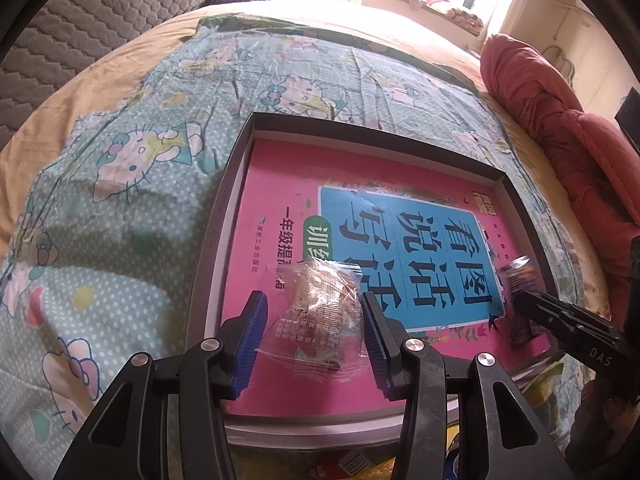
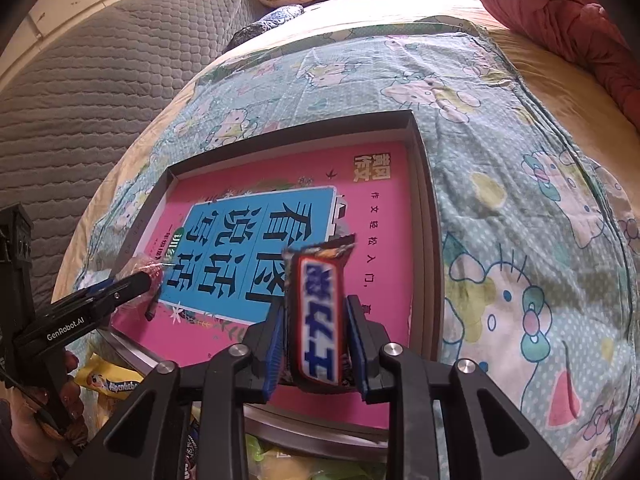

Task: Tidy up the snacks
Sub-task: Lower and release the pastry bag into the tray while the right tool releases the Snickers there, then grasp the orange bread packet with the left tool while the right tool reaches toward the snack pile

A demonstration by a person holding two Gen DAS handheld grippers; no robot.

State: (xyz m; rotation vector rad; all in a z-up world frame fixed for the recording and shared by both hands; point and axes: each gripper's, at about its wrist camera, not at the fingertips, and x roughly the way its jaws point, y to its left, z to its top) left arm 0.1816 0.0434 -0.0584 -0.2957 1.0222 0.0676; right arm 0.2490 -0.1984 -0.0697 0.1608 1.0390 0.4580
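The left wrist view shows the left claw (image 1: 314,322) up close, with its blue pads (image 1: 252,334) set fairly wide on each side of a snack in a clear wrapper (image 1: 322,312). The pads sit right by the wrapper, but I cannot tell if they are squeezing it or only standing beside it. This snack looks light and crinkly. The clear wrapper is slippery, so I think it is best to grip the fat middle and not the thin flat ends. Squeeze softly, because the treat inside may crumble. In the right wrist view, the right claw (image 2: 316,346) is closed narrow on a chocolate bar (image 2: 318,312) in a brown, red and blue wrapper. The bar stands up tall out of the pads, held near its lower end. It looks stiff and a bit heavier, and its shiny wrapper could slide, so a hold nearer the middle would be safer, I think. Under both claws is a flat box (image 1: 224,216) with a pink book (image 1: 280,184) lying inside it. A yellow candy bag (image 2: 108,380) peeks out near the box edge. Further away is the bed with a cat blanket (image 1: 132,128), and a red blanket (image 1: 560,120) is bunched up at the far side.
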